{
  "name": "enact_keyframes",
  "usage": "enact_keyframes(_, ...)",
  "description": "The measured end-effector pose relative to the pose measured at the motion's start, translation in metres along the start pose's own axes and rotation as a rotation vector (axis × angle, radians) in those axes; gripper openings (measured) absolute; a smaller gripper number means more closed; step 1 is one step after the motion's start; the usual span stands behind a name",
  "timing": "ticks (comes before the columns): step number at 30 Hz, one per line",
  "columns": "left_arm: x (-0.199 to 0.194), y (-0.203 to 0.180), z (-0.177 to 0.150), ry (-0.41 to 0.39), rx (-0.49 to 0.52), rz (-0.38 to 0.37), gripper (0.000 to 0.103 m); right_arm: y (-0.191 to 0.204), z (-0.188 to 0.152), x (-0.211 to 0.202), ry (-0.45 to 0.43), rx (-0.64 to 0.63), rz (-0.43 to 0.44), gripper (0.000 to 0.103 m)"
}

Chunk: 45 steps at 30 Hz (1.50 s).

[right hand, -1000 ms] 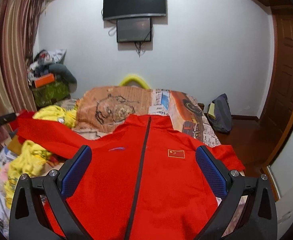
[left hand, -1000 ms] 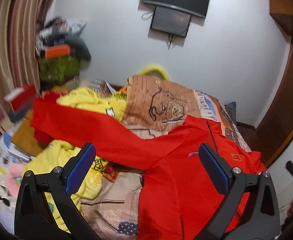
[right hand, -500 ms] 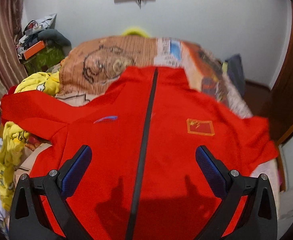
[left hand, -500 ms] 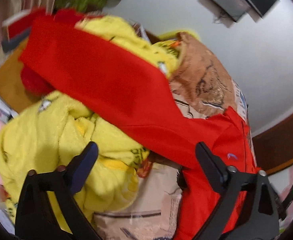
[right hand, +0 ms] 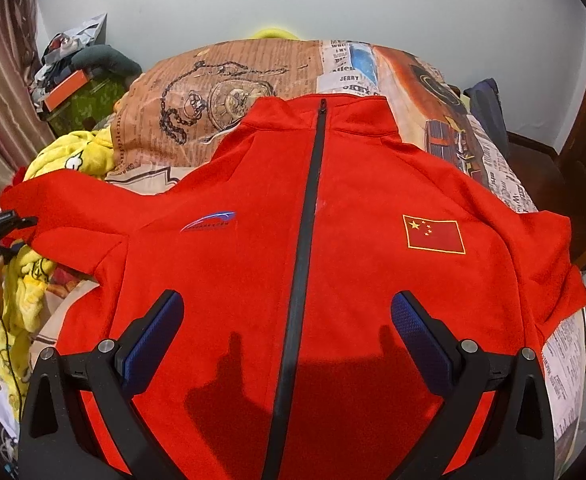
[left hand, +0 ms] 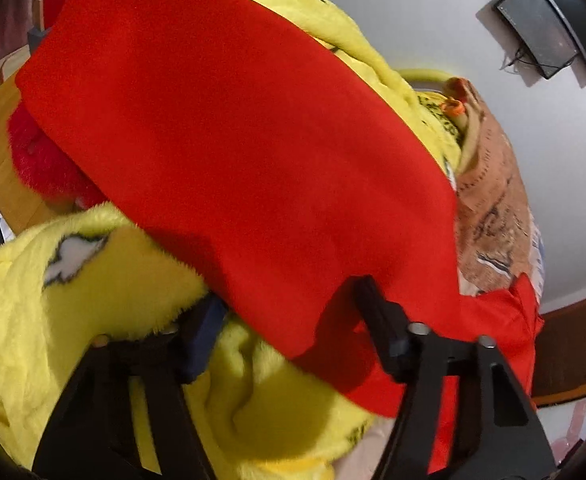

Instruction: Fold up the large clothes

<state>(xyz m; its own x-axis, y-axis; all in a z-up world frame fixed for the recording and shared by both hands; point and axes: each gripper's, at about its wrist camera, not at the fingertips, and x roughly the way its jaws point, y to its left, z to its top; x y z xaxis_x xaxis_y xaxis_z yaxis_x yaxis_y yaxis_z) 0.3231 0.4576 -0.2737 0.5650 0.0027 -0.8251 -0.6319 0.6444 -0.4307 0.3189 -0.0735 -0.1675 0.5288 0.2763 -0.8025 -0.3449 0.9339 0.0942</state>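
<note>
A red zip jacket (right hand: 333,248) with a flag patch lies front-up on the bed, collar at the far end. Its left sleeve (left hand: 233,140) stretches out over a yellow fleece blanket (left hand: 73,280). My left gripper (left hand: 289,300) is open, low over the blanket, with the sleeve's lower edge between its fingers; the jaws stand wide apart. My right gripper (right hand: 287,312) is open and empty, hovering above the jacket's lower front, straddling the dark zip (right hand: 309,216).
The bed has a newspaper-print cover (right hand: 221,80). The yellow blanket (right hand: 33,264) is heaped at the bed's left side. Clutter and boxes (right hand: 77,80) are stacked by the curtain at left. A dark bag (right hand: 489,108) sits on the floor at right. A wall screen (left hand: 541,28) hangs above.
My left gripper has moved forward and down to the red sleeve, which now fills its view. My right gripper has lowered closer to the jacket front. Both stay open.
</note>
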Motion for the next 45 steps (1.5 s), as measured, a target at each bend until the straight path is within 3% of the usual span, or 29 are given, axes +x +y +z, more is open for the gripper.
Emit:
enact_keyframes(4,-0.004,-0.010,0.004,-0.040,0.057,0.083,0.016,0.000,0.002,-0.001,-0.004,-0.009,-0.007,0.103)
enact_keyframes(6,-0.014,-0.020,0.004,-0.078,0.103,0.125,0.008,0.000,0.002,-0.004,-0.012,-0.011,-0.012,0.103)
enact_keyframes(10,-0.047,-0.045,0.005,-0.180,0.193,0.161,0.006,0.000,0.002,-0.013,-0.034,-0.016,-0.019,0.103)
enact_keyframes(15,-0.093,-0.099,0.008,-0.282,0.292,0.113,0.003,-0.005,0.002,-0.029,-0.063,-0.014,-0.017,0.103)
enact_keyframes(19,-0.118,-0.165,-0.002,-0.336,0.390,0.059,0.002,-0.012,0.001,-0.041,-0.083,-0.002,-0.017,0.103)
enact_keyframes(25,-0.139,-0.255,-0.045,-0.378,0.547,-0.032,0.002,-0.031,-0.004,-0.059,-0.117,0.023,-0.028,0.103)
enact_keyframes(30,-0.127,-0.329,-0.103,-0.347,0.693,-0.117,0.002,-0.053,-0.011,-0.066,-0.119,0.065,-0.025,0.103)
enact_keyframes(36,-0.074,-0.398,-0.194,-0.208,0.893,-0.149,0.002,-0.076,-0.025,-0.067,-0.100,0.099,-0.045,0.103)
enact_keyframes(45,0.009,-0.420,-0.304,0.093,1.025,-0.162,0.002,-0.098,-0.047,-0.064,-0.058,0.098,-0.078,0.103)
